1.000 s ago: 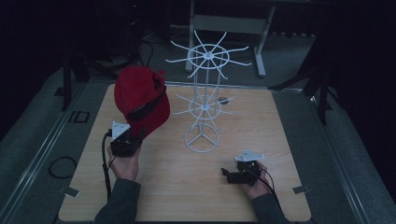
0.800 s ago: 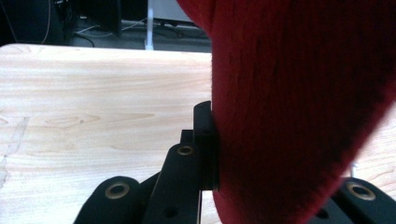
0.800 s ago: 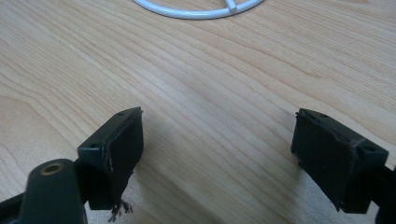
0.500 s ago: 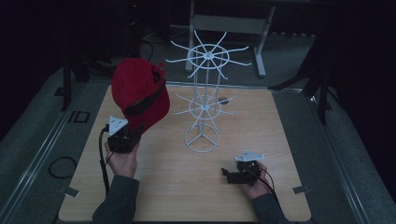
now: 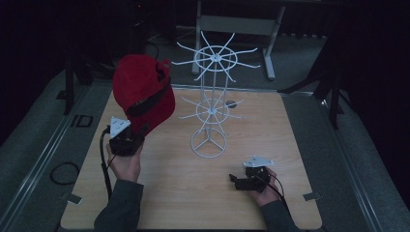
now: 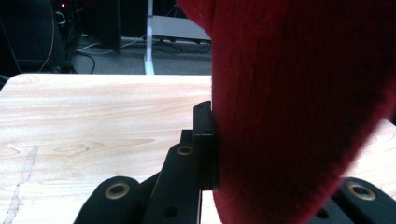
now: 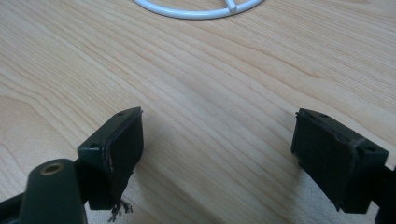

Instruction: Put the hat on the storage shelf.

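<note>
A red cap (image 5: 143,92) with a black strap is held up above the left half of the table, to the left of a white wire rack (image 5: 212,101). My left gripper (image 5: 129,137) is shut on the cap's lower edge. In the left gripper view the red cap (image 6: 299,107) covers the right side, pressed against one black jaw. The other jaw is hidden behind the fabric. My right gripper (image 5: 238,182) rests low at the front right of the table, open, with bare wood between its jaws (image 7: 219,140). The rack's white base ring (image 7: 201,10) lies just ahead of it.
The wooden table (image 5: 300,145) has dark floor on all sides. A grey metal stand (image 5: 237,29) is behind the table's far edge. A cable (image 5: 60,172) loops on the floor at the left.
My left gripper has lifted the red cap slightly higher and a little toward the left. The right gripper has stayed where it was.
</note>
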{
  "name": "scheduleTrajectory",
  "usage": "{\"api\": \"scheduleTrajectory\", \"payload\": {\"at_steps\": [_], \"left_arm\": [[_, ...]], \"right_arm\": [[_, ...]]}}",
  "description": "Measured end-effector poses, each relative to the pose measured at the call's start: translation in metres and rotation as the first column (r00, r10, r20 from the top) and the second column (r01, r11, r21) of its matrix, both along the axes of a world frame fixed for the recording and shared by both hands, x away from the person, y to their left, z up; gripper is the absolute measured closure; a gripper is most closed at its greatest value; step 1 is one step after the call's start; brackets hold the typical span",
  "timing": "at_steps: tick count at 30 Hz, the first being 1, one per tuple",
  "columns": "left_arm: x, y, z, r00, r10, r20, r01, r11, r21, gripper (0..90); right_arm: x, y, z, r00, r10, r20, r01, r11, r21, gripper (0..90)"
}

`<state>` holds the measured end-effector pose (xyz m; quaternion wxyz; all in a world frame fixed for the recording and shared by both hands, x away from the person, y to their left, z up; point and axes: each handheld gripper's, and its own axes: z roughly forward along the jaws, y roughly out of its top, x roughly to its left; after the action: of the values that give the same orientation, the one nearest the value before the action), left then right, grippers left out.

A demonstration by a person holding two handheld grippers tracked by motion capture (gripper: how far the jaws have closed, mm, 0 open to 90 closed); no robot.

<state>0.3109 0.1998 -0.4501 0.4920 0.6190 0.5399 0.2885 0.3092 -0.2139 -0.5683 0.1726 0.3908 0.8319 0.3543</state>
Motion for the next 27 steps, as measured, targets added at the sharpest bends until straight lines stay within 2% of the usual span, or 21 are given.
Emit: {"api": "scheduleTrajectory", "payload": {"at_steps": [7,18,21,27], "left_arm": [[0.0,0.0,0.007,0.9999,-0.01,0.009,0.01,0.9999,0.009,85.9],[0.0,0.001,0.019,0.9994,-0.016,0.03,0.016,0.9999,-0.001,85.9],[0.0,0.001,0.022,0.9993,-0.021,0.031,0.021,0.9997,0.013,85.9],[0.001,0.001,0.029,0.9989,-0.024,0.04,0.024,0.9996,0.014,85.9]], "right_arm": [[0.0,0.0,0.0,1.0,0.001,0.001,-0.001,1.0,-0.001,16.7],[0.0,0.0,0.0,1.0,0.001,0.0,-0.001,1.0,-0.001,16.7],[0.0,0.0,0.0,1.0,0.001,0.0,-0.001,1.0,0.0,16.7],[0.0,0.0,0.0,1.0,0.0,0.0,0.0,1.0,0.0,16.7]]}}
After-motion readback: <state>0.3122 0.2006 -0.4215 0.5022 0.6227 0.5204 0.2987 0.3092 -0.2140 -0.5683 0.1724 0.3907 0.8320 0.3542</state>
